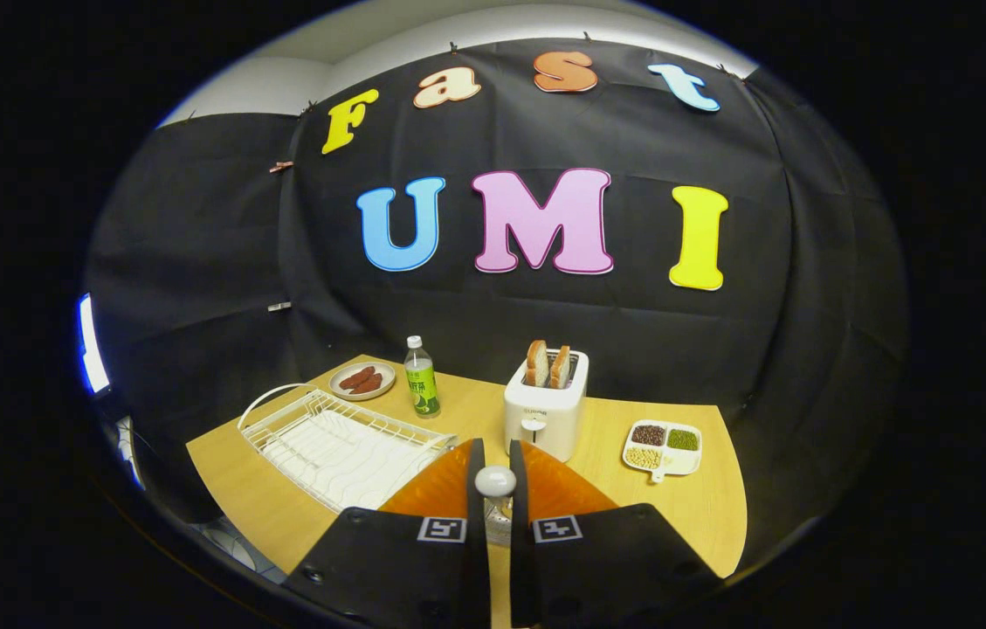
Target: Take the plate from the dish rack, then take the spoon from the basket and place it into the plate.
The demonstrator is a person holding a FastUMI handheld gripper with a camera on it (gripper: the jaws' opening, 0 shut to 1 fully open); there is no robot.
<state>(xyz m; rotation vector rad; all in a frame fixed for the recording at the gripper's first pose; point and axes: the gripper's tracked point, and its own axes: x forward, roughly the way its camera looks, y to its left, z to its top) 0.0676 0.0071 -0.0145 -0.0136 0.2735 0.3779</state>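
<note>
— What do we see between our fingers (493, 489)?

— We see the spoon (495, 481). Its round white bowl sits right in the narrow gap, and both fingers pinch it from the sides. Its handle goes down between them and we cannot see much of it.

— Where is the dish rack (340, 441)?

— It is on the wooden counter (693, 507), just ahead of the fingers and off to the left. It is a white wire rack. We see no dish standing in it.

— And the plate for the spoon?

— We cannot tell where it is. A bit of something pale shows low down between the fingers, but we cannot tell what it is.

— What else is on the counter?

— A white toaster (547, 411) stands just beyond the fingers with two slices of bread (548, 364) poking up. A green drink bottle (421, 376) stands behind the rack, and a small dish of sausages (362, 381) is beside it. A white tray of beans (663, 447) with three parts sits to the right of the toaster.
</note>
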